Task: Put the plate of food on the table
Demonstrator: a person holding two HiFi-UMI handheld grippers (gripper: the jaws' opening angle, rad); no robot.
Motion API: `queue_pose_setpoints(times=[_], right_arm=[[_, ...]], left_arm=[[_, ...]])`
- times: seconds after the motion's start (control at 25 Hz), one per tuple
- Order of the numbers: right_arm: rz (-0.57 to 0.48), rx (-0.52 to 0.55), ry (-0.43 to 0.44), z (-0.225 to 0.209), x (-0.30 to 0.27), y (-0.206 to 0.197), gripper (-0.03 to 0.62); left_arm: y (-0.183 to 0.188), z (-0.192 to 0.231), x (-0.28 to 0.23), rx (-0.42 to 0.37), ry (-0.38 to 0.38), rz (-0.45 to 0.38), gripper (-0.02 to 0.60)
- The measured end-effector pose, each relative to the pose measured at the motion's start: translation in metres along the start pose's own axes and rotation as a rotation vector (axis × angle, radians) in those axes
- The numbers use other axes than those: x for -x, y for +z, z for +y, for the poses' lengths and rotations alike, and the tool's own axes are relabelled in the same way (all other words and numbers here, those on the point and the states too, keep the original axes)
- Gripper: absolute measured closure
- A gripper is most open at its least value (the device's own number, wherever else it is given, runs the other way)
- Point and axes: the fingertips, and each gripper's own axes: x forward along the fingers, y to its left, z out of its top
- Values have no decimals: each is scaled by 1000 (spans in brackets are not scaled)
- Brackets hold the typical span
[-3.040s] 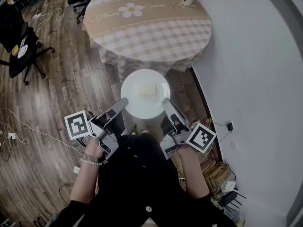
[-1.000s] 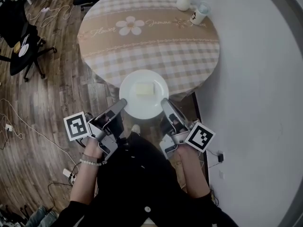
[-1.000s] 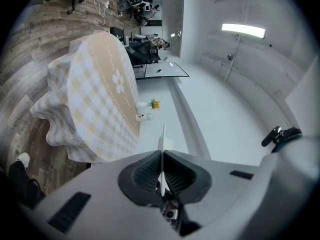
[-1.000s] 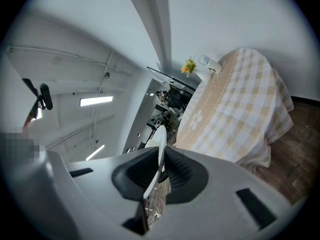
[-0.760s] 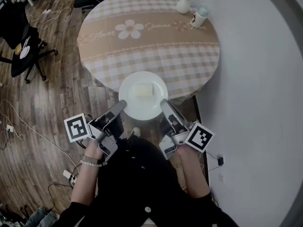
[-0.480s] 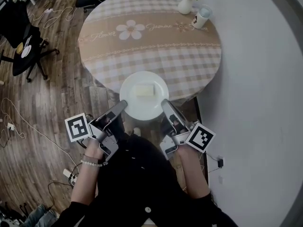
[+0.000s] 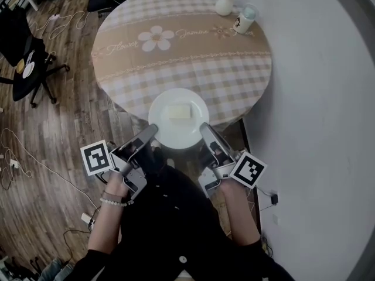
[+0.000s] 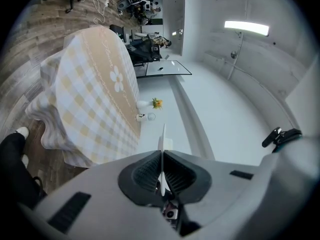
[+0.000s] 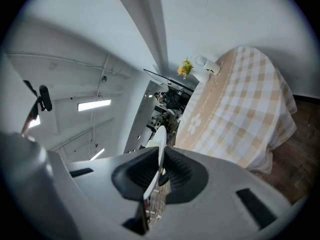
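A white plate (image 7: 179, 122) with a pale block of food (image 7: 179, 112) on it is held level between both grippers, its far rim over the near edge of the round checked table (image 7: 193, 51). My left gripper (image 7: 152, 130) is shut on the plate's near-left rim, my right gripper (image 7: 204, 129) on its near-right rim. In the left gripper view the plate's rim (image 8: 162, 156) shows edge-on, pinched between the dark pads; the right gripper view shows the plate's rim (image 9: 158, 154) clamped the same way.
A small white vase with flowers (image 7: 225, 2) and a glass (image 7: 245, 15) stand at the table's far right. A white wall (image 7: 316, 98) runs along the right. A black office chair (image 7: 23, 57) and cables (image 7: 23, 151) lie on the wooden floor at left.
The plate and both grippers have come closer to the table; the plate's far rim now overlaps the table's near edge. Both grips are unchanged.
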Motion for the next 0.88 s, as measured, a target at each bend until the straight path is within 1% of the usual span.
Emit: queue_pose_setpoints(times=[0.16,0.4,0.88], right_arm=[[-15,-2,-18,-5,-9,8,576],[-65,-6,-57,-11,-27,27,576],[-106,-11,-79,-16,-94,58,576]], left_arm=[[11,4,-11,4,4,27,574],[36,5,-35,13,-9,85,574],[111,8,-66,4,-16,130,574]])
